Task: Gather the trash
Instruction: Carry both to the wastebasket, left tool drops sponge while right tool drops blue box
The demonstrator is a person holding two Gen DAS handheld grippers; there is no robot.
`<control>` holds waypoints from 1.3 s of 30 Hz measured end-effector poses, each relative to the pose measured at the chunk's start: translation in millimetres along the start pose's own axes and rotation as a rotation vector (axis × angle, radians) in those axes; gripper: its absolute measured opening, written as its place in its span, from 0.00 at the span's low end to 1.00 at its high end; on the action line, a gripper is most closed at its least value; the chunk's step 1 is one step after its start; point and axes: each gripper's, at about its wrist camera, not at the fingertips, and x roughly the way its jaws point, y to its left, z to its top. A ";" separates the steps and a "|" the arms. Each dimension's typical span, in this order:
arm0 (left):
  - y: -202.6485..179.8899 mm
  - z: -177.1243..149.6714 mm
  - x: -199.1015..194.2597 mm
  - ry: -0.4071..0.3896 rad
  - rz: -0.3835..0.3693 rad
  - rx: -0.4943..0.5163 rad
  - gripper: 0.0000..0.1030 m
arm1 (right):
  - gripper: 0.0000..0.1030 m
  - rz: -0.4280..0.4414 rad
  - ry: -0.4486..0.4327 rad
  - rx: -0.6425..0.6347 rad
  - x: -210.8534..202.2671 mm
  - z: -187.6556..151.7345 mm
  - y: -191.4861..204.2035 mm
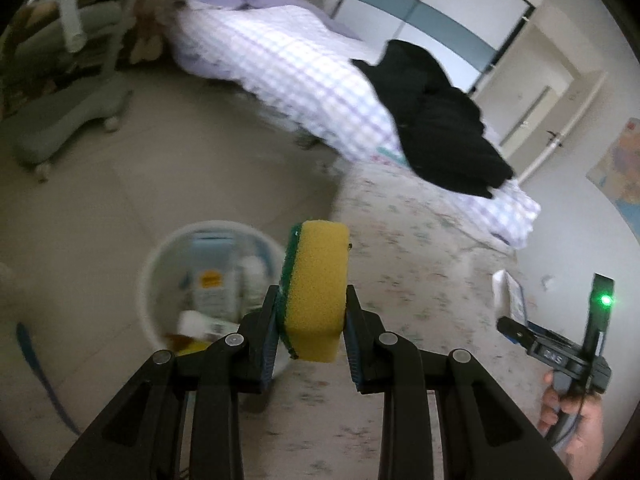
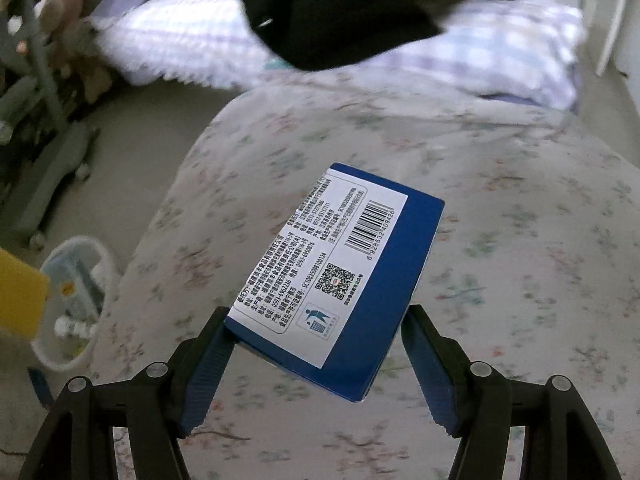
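Observation:
My left gripper is shut on a yellow sponge with a green scouring side, held upright over the edge of the bed. Just left of it on the floor stands a white round bin holding bottles and packets. My right gripper is shut on a blue box with a white label, barcode and QR code, held above the floral bedspread. The bin and a corner of the sponge show at the left of the right wrist view. The right gripper's body and a hand show at the lower right of the left wrist view.
A checked purple-white duvet with a black garment lies across the bed. A grey wheeled chair base stands on the floor at left. A white packet lies on the bedspread. Wardrobe and door are at the back right.

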 end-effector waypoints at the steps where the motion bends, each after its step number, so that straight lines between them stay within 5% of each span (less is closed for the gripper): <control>1: 6.6 0.7 1.1 0.002 0.011 -0.012 0.30 | 0.71 0.005 0.006 -0.013 2.5 -0.1 7.5; 13: 69.0 5.8 24.7 0.040 0.137 -0.100 0.30 | 0.71 0.073 0.041 -0.110 24.9 2.5 80.8; 21: 83.1 8.3 36.8 0.018 0.176 -0.042 0.31 | 0.71 0.109 0.043 -0.129 35.8 5.2 113.0; 23: 81.5 9.5 38.9 0.033 0.195 -0.014 0.38 | 0.71 0.121 0.041 -0.140 38.6 5.2 123.1; 25: 80.8 9.7 38.5 0.055 0.201 0.001 0.66 | 0.71 0.131 0.044 -0.148 41.2 5.3 132.0; 27: 78.1 9.4 32.8 0.039 0.221 0.018 0.77 | 0.71 0.146 0.047 -0.154 43.6 5.0 139.7; 39: 114.8 -2.8 -0.1 0.067 0.324 -0.031 0.88 | 0.71 0.231 0.104 -0.239 74.6 -0.8 200.3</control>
